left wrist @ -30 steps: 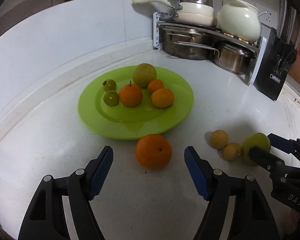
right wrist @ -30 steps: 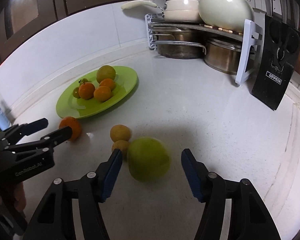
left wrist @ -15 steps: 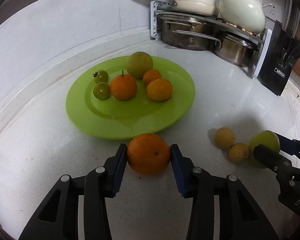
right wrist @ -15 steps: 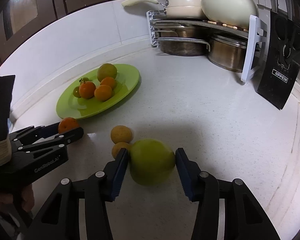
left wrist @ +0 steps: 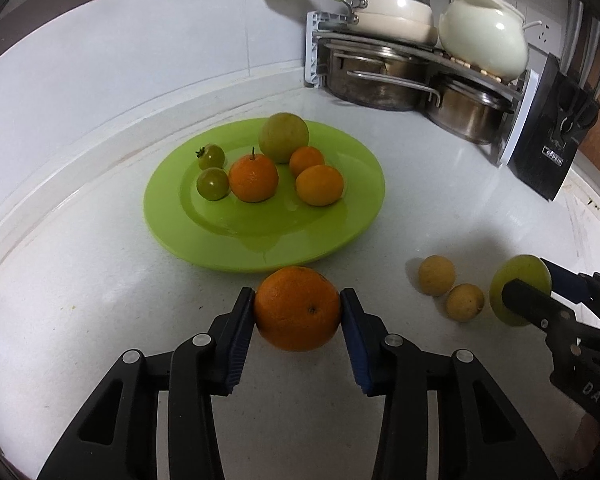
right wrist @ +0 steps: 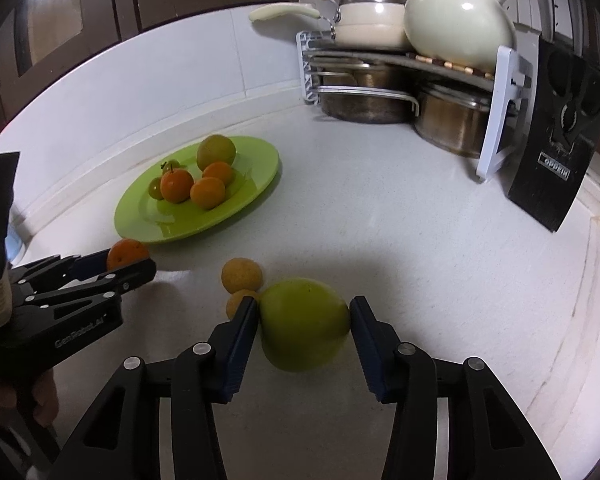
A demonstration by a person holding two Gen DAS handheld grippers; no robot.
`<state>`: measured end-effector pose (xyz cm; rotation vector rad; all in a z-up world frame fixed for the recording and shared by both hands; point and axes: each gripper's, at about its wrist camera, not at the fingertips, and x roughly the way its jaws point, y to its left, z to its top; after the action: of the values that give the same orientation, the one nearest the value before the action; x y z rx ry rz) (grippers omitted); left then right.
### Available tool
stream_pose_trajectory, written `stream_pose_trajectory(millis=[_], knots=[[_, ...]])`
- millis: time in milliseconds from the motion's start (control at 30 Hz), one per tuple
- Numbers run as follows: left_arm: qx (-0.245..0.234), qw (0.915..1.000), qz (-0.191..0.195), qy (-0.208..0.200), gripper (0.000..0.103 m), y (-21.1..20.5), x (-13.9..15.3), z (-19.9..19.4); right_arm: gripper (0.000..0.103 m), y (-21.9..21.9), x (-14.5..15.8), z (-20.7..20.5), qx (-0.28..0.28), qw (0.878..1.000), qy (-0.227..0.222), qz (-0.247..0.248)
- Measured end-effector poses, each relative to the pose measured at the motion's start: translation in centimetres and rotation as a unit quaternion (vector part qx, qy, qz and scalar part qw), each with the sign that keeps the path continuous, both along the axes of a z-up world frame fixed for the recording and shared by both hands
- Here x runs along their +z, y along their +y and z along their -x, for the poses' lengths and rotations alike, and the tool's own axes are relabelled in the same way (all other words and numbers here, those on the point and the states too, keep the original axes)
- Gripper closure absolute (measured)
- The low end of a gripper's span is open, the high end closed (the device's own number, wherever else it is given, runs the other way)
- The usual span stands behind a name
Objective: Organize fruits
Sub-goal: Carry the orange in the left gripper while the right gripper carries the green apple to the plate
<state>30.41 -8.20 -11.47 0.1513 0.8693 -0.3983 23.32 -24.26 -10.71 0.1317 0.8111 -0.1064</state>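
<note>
My left gripper is shut on a large orange, held just in front of the green plate. The plate holds several fruits: a green-yellow round fruit, oranges and two small green tomatoes. My right gripper is shut on a big green fruit. Two small yellow fruits lie on the counter between the grippers; they also show in the right wrist view. The left gripper and its orange show at the left of the right wrist view.
A white rack with steel pots, a cream pan and a cream pot stands in the back corner. A black knife block stands to its right. The white counter meets a tiled wall at the back and left.
Both grippers moved forward and closed: the left on the orange, the right on the green fruit. Both fruits now look slightly raised off the counter.
</note>
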Motion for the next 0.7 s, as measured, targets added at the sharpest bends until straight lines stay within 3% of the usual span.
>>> stream_pose_trajectory(millis=[233, 700], knots=[[0.001, 0.9999, 0.005, -0.016, 0.061, 0.5, 2.0, 1.3, 0.055, 0.0, 1.8, 0.3, 0.013, 1.0, -0.019, 0.007], [0.013, 0.9979, -0.003, -0.063, 0.061, 1.8, 5.6, 1.1, 0.055, 2.0, 5.9, -2.5, 0.104, 0.993, -0.05, 0.009]])
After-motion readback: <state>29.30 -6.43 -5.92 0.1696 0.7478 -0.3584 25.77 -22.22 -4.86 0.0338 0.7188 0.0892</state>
